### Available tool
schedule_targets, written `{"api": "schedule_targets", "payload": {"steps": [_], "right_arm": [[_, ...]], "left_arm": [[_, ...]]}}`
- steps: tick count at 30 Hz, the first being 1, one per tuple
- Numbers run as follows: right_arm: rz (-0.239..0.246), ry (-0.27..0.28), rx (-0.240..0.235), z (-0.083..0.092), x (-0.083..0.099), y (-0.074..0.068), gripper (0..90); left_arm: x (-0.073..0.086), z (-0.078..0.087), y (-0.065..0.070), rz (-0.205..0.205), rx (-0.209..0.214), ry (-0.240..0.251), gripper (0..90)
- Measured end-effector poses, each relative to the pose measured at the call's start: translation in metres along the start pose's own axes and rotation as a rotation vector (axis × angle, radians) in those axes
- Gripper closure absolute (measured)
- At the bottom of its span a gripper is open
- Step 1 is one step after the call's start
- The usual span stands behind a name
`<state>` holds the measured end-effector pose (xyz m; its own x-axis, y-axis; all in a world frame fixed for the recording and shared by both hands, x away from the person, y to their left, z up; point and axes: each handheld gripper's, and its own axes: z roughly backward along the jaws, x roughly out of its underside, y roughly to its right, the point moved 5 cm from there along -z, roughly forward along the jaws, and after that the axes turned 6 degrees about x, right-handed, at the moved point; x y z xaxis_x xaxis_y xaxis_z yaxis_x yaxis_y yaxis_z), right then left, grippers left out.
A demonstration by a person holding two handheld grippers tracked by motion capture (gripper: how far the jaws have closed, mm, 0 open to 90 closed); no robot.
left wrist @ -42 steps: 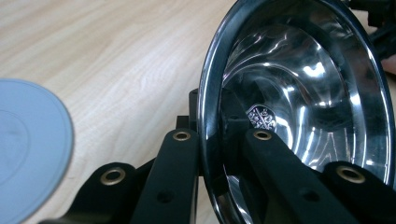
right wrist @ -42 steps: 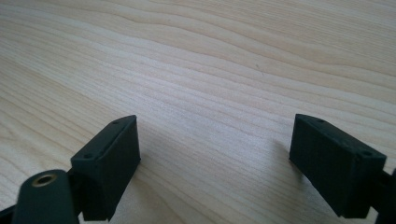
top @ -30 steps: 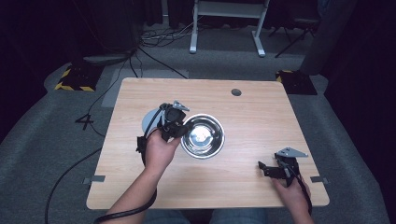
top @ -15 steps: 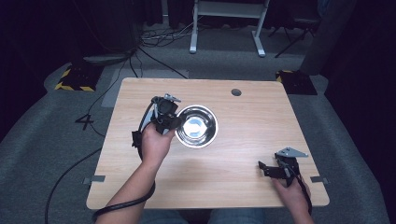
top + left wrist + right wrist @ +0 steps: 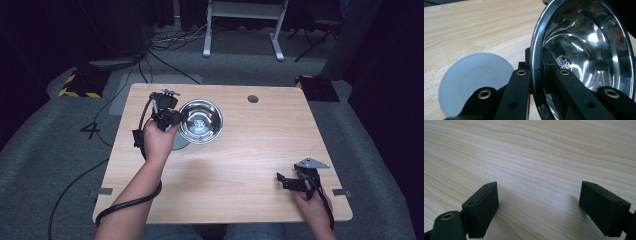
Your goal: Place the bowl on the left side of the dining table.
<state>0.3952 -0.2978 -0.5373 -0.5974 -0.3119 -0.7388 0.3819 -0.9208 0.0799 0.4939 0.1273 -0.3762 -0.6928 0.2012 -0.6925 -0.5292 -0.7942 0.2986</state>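
While the left gripper (image 5: 172, 119) stays clamped on the bowl (image 5: 201, 120) rim, the bowl has moved toward eleven o'clock, off the grey disc (image 5: 474, 82); the right gripper (image 5: 289, 181), jaws apart, rests at five o'clock on the desk (image 5: 250, 150).

Bare table (image 5: 250, 160) is lying open between the two claws — nothing is blocking a pass there. Near the far left, the steel bowl (image 5: 201, 120) and grey disc (image 5: 179, 142) beneath are crowding the way — a cable port (image 5: 253, 98) is sitting beyond.
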Motion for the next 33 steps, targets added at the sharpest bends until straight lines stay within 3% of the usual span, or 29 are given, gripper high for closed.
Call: {"api": "schedule_targets", "payload": {"steps": [2, 4, 8, 11, 15, 16, 24, 27, 28, 31, 33], "right_arm": [[0.000, 0.000, 0.000, 0.000, 0.000, 0.000, 16.3], [0.000, 0.000, 0.000, 0.000, 0.000, 0.000, 16.3], [0.000, 0.000, 0.000, 0.000, 0.000, 0.000, 16.3], [-0.001, 0.000, 0.001, 0.000, 0.000, 0.000, 16.3], [-0.003, 0.000, 0.002, 0.000, 0.000, 0.000, 16.3], [-0.003, 0.000, 0.002, 0.000, 0.000, 0.000, 16.3], [-0.003, 0.000, 0.003, 0.000, 0.000, 0.000, 16.3], [-0.003, 0.000, 0.003, 0.000, 0.000, 0.000, 16.3], [-0.003, 0.000, 0.003, 0.000, 0.000, 0.000, 16.3], [-0.003, 0.000, 0.003, 0.000, 0.000, 0.000, 16.3], [-0.004, -0.001, 0.003, 0.000, 0.000, 0.000, 16.3]], "left_arm": [[-0.004, 0.000, -0.013, 0.030, -0.026, -0.005, 86.7], [-0.005, 0.000, -0.018, 0.025, -0.035, -0.015, 86.7], [-0.010, 0.000, -0.034, 0.059, -0.062, -0.009, 86.7], [-0.010, 0.000, -0.040, 0.068, -0.063, -0.009, 86.7], [-0.010, -0.004, -0.059, 0.139, -0.052, -0.005, 86.7], [-0.010, -0.004, -0.059, 0.139, -0.052, -0.005, 86.7], [-0.010, -0.008, -0.083, 0.203, -0.095, -0.019, 86.7], [-0.009, -0.009, -0.087, 0.214, -0.113, -0.022, 86.7], [-0.008, -0.011, -0.090, 0.199, -0.137, -0.044, 86.7], [-0.006, -0.015, -0.093, 0.186, -0.156, -0.071, 86.7], [-0.002, -0.019, -0.098, 0.201, -0.162, -0.082, 86.7]]}}
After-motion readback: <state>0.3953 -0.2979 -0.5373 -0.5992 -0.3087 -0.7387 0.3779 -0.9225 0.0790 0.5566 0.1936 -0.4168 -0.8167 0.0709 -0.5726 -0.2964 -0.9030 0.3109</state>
